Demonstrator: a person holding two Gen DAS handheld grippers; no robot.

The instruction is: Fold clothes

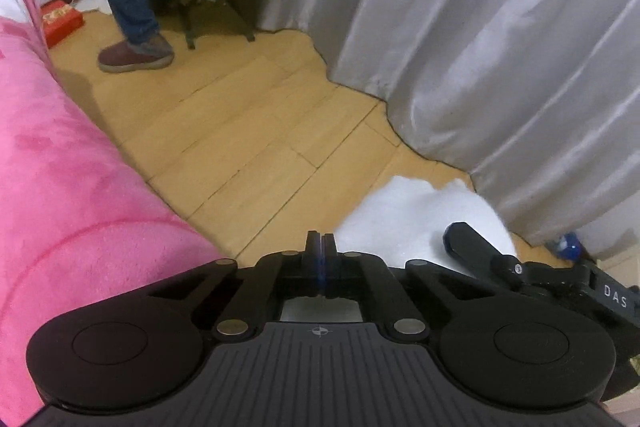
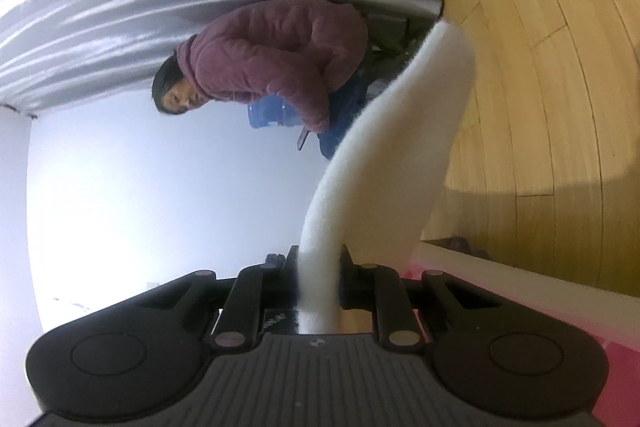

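Observation:
A white fleecy garment (image 2: 384, 155) is pinched between my right gripper's (image 2: 320, 267) fingers and stretches away from them in a long band; this view is rolled on its side. In the left wrist view the same white garment (image 1: 416, 215) hangs just right of my left gripper (image 1: 320, 247), whose fingers are pressed together with nothing visible between them. The other gripper's black body (image 1: 520, 267) shows at the lower right, beside the white cloth.
A pink plush blanket (image 1: 60, 187) covers the bed edge at the left. Wooden floor (image 1: 248, 123) lies ahead. Silver-grey curtains (image 1: 480, 27) hang at the right. A seated person in a maroon jacket (image 2: 280, 55) is on a stool at the back. A red box (image 1: 60, 21) lies on the floor.

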